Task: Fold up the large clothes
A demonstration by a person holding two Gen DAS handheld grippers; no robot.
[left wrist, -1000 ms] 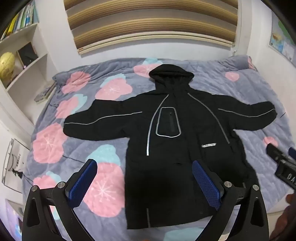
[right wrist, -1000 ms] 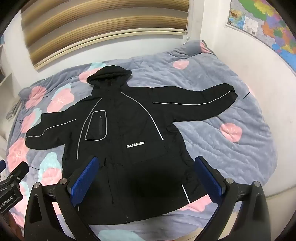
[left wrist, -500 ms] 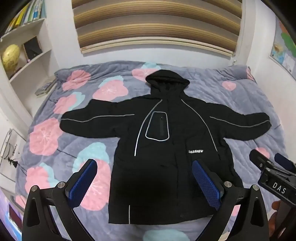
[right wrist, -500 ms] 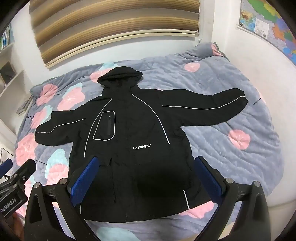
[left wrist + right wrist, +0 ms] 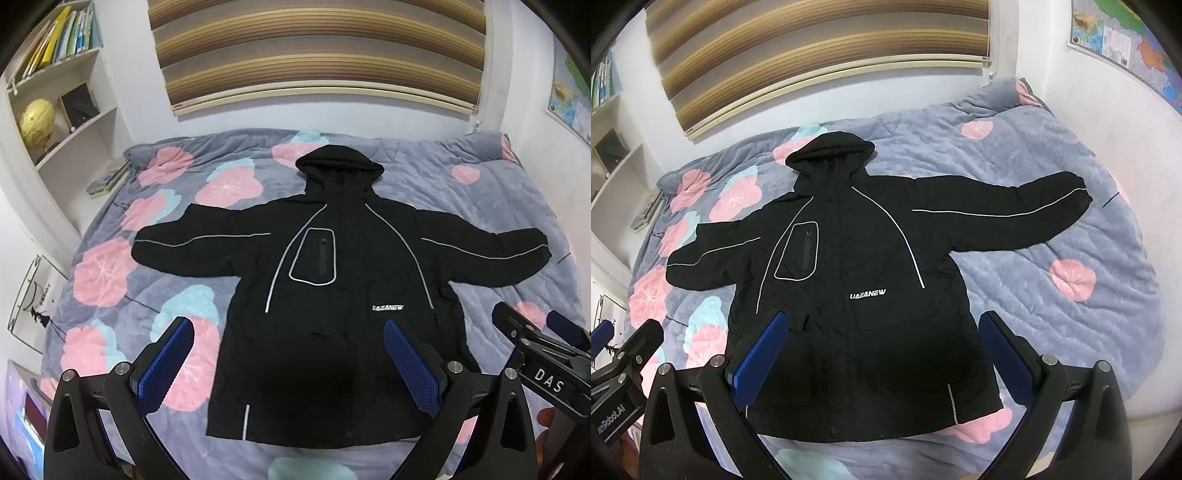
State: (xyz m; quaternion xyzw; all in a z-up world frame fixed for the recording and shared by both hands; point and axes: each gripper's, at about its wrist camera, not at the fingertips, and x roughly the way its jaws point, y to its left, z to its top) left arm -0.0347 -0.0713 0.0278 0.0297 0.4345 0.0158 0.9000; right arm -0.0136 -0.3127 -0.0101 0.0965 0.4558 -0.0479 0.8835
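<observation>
jacket [image 5: 332, 314] lies flat on the bed [image 5: 480, 206], hood far, hem nearest, sleeves out sideways; left fingers [image 5: 291, 365] and right fingers [image 5: 886, 362] hover apart, empty, just before the hem.

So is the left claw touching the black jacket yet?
Apart. In the right wrist view the left gripper hangs over the blanket, off to the side of the jacket, with bare blanket showing between them.

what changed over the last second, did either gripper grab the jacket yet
No grab. Both grippers pulled back and up, so more wall and blind show above the bed. The left gripper and right gripper stayed open and empty; the black jacket stayed spread flat on the floral quilt.
</observation>
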